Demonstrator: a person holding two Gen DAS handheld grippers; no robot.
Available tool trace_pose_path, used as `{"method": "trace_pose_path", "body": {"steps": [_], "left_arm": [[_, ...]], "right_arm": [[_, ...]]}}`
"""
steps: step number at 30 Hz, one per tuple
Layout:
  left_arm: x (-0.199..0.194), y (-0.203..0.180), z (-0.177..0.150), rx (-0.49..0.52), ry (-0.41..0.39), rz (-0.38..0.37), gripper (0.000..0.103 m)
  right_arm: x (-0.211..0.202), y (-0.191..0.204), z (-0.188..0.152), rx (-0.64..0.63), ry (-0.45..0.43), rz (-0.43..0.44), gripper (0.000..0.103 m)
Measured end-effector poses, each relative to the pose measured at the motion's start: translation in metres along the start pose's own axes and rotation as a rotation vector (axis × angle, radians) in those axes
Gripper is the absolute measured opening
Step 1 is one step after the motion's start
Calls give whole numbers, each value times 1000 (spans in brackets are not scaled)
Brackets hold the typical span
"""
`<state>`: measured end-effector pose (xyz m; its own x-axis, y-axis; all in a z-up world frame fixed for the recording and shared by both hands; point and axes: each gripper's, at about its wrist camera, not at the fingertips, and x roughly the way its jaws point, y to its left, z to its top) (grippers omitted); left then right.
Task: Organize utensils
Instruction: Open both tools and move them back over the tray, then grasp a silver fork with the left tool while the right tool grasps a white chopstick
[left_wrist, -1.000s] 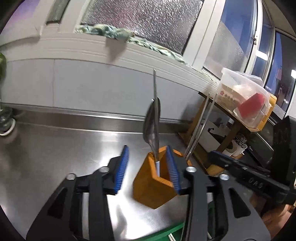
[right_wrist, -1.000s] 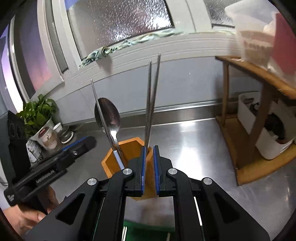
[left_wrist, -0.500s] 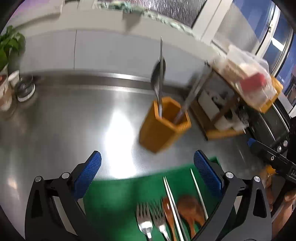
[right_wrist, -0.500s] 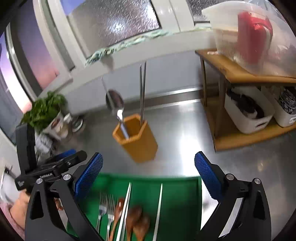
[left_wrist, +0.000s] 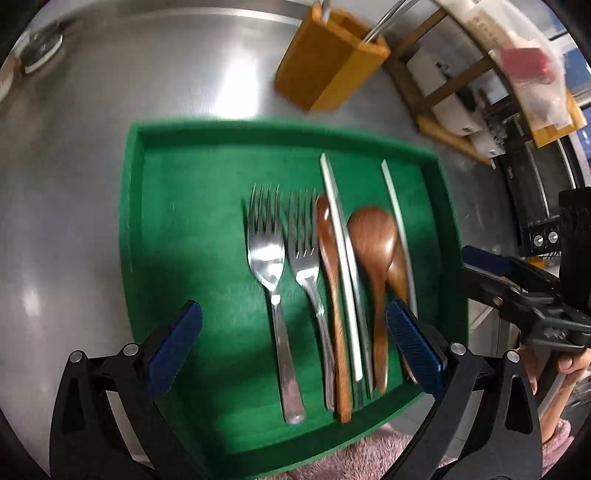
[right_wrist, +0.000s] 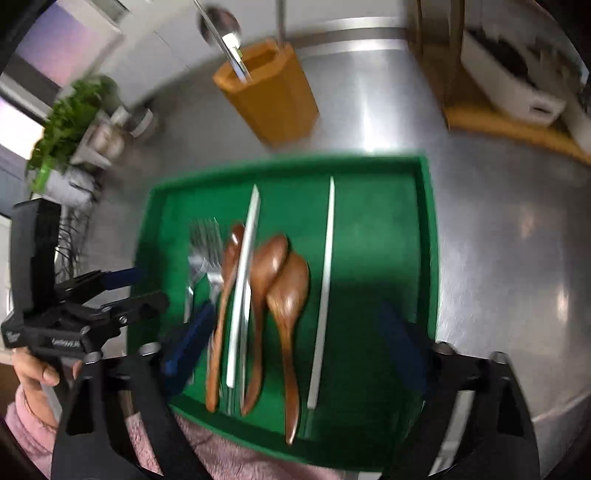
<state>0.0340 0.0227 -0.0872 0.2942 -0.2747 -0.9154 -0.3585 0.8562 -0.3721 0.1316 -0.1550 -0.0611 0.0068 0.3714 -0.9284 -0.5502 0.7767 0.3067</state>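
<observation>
While both grippers hang over the flat green felt-lined tray (left_wrist: 133, 229), the left gripper (left_wrist: 291, 343) is wide apart and empty; the right gripper (right_wrist: 291, 343) is closing on nothing. Better to choose one shiny steel fork (left_wrist: 271, 269), away from the wooden spoons (right_wrist: 284, 291).

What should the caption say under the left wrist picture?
Open left tool above a green tray of forks and wooden spoons.

I see bright white glare on the shiny metal counter (left_wrist: 92, 155) in both views. My right view is smeared all over; the plant (right_wrist: 70, 122) and the wooden spoons (right_wrist: 280, 280) look fuzzy. My left view is sharper, with only a little smear. A dark shadow lies on the green tray (left_wrist: 177, 229). The edges bend round and the corners go black.
</observation>
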Motion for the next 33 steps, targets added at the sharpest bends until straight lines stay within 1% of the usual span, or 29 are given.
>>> {"method": "trace_pose_path", "body": {"steps": [1, 2, 3, 4, 5, 7, 9, 12, 13, 15, 17, 20, 24, 25, 26, 27, 30, 33], "left_arm": [[4, 1, -2, -11, 11, 4, 89], [7, 2, -4, -20, 20, 9, 81], [10, 4, -6, -29, 28, 13, 77], [11, 5, -6, -37, 34, 17, 70], [14, 6, -7, -44, 40, 21, 64], [17, 6, -8, -49, 48, 24, 62], [16, 5, -8, -42, 39, 36, 60], [17, 5, -7, -36, 40, 63, 51], [15, 6, -8, -33, 41, 73, 47], [15, 5, -7, -22, 48, 89, 43], [16, 3, -5, -10, 60, 110, 36], [18, -3, -1, 7, 68, 131, 34], [23, -10, 5, 23, 74, 154, 34], [24, -11, 5, 38, 74, 169, 33], [25, -14, 5, 51, 78, 188, 27], [25, -15, 6, 63, 86, 210, 26], [27, -15, 11, 55, 115, 214, 23], [30, -15, 17, 45, 146, 227, 22]], "right_arm": [[6, -2, -1, 10, 25, -10, 53], [11, -2, -2, 12, 41, -26, 35], [17, -2, -2, 10, 58, -51, 27], [22, -2, -3, 12, 71, -68, 16], [26, -2, -3, 13, 81, -77, 13], [29, -1, -2, 13, 93, -83, 13], [33, 0, -3, 12, 103, -119, 13], [39, 2, -3, 16, 127, -143, 13], [40, 1, -3, 16, 129, -143, 13], [41, 4, -4, 14, 136, -143, 13], [41, 6, -4, 6, 143, -155, 13], [44, 9, -2, -7, 159, -193, 10], [45, 10, 3, -1, 174, -198, 10], [45, 9, 3, -1, 178, -206, 10], [45, 6, 3, -2, 183, -215, 10], [47, 8, 5, -2, 191, -222, 10], [49, 11, 7, 6, 210, -227, 10], [53, 14, 12, 6, 231, -243, 11]]}}
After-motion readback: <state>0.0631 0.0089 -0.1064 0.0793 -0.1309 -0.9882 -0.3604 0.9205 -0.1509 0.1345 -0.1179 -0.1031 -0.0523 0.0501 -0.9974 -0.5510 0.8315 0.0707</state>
